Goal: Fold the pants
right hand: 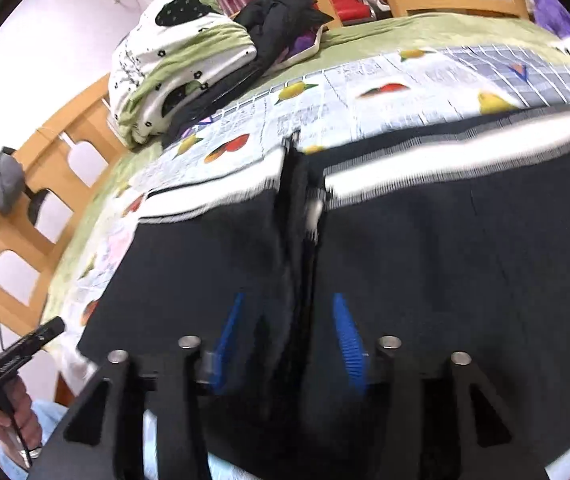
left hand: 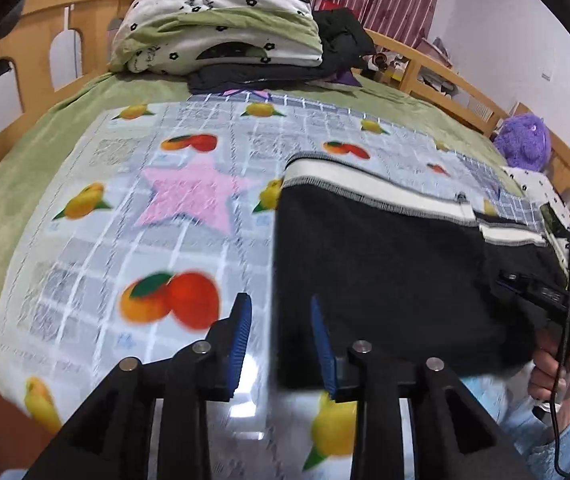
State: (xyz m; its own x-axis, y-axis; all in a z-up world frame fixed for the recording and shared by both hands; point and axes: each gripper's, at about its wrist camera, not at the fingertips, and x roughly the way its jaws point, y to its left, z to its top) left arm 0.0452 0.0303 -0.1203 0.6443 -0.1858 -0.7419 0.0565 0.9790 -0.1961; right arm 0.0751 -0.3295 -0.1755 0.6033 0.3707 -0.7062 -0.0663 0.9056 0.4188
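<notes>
The black pants [left hand: 385,276] lie flat on the fruit-print sheet [left hand: 133,208] that covers the bed, their white-striped edge on the far side from both tongs. In the left wrist view the left tongs [left hand: 281,344] hang with their blue pads set well apart and nothing between them; the pants' near left corner lies just ahead of and under the right-hand pad, though whether pad and cloth touch cannot be told. The sheet's pink star and printed oranges lie ahead and to the left of these tongs.

In the right wrist view the right tongs [right hand: 285,340] are also spread wide, low over the middle of the pants [right hand: 445,264], with a dark raised fold of the cloth running straight ahead between the pads; contact cannot be told through the blur.

Beyond both tongs, at the head of the bed, a folded white-and-green quilt [left hand: 217,20] sits on dark clothes [left hand: 341,36]. A purple plush toy [left hand: 525,142] sits far right by the wooden bed rail [left hand: 465,88].
</notes>
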